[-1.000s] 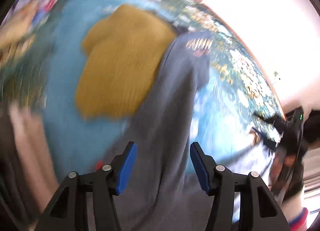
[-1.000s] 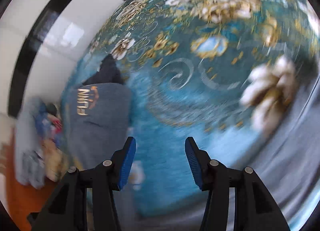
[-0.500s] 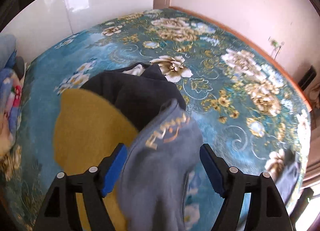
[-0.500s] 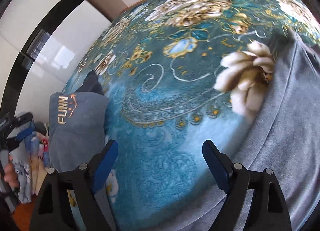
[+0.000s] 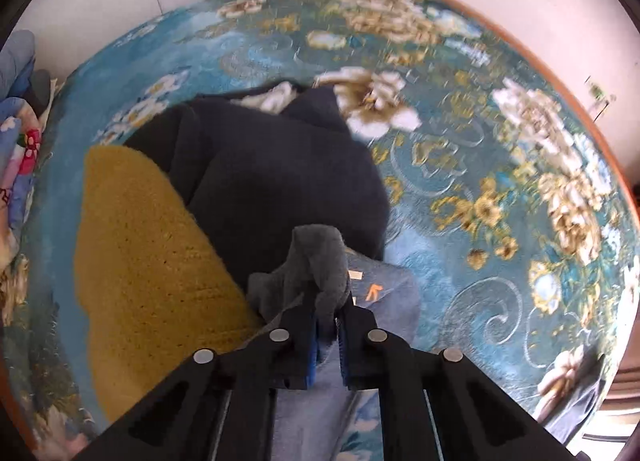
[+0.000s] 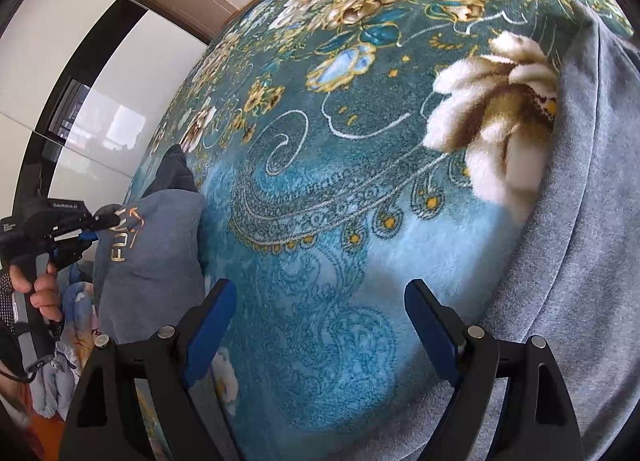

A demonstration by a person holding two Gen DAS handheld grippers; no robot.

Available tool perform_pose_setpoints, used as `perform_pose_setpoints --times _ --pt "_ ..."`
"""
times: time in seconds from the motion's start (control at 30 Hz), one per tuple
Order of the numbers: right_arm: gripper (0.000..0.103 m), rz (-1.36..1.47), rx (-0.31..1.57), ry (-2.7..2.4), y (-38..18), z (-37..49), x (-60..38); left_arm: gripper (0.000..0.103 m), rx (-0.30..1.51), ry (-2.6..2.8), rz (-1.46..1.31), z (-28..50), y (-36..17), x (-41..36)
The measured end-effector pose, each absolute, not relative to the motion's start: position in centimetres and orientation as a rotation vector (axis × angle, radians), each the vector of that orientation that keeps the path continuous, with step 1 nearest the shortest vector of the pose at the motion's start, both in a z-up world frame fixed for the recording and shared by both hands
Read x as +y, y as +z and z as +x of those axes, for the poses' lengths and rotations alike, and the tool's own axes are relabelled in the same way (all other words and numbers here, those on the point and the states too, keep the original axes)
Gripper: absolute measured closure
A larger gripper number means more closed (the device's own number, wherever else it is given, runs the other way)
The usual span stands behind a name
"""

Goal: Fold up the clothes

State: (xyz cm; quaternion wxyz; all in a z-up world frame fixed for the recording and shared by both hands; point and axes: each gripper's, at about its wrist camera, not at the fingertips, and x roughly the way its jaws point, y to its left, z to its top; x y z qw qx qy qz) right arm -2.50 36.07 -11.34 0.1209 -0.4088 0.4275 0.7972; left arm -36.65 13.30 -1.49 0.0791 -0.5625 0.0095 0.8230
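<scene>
L gripper (image 5: 326, 325) had snapped shut on the grey FUNN sweatshirt (image 5: 316, 261) edge at 6 o'clock – fold underway – R gripper (image 6: 316, 325) gaped empty.

The grey garment (image 5: 320, 261) hides the left hand-held gripper (image 5: 326, 325) pads and runs off the frame's bottom. The yellow knit (image 5: 152, 261) partly disappears under the dark garment (image 5: 280, 173). Far floral bedspread (image 5: 400, 21) blurs.

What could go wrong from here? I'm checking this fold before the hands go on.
1. The left gripper pinches only a small bunch of the grey garment, so the cloth may slip out when pulled.
2. That end lies against the dark garment and yellow knit; dragging could disturb them.
3. The right gripper is open over bare blanket, so the grey cloth beside it is unheld and the fold may skew.
</scene>
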Motion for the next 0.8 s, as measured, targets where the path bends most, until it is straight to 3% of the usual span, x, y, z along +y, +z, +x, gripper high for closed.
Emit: perform_pose_setpoints --times 0.3,0.4,0.63,0.8 --pt "0.016 -0.98 1.273 2.186 -10.6 0.3 39.1 0.096 -0.238 2.017 -1.167 -26.4 8.7 15.4" --pt "0.016 -0.837 1.308 2.081 -10.2 3.0 41.1 0.096 -0.184 2.009 -1.125 -22.0 8.7 13.6" --pt "0.016 -0.768 1.378 2.002 -10.2 5.0 42.3 0.096 -0.186 2.006 -1.635 -17.8 -5.3 7.8" --pt "0.016 -0.893 1.404 2.176 -9.8 2.3 40.7 0.092 -0.427 2.024 -1.849 -15.5 -11.1 3.6"
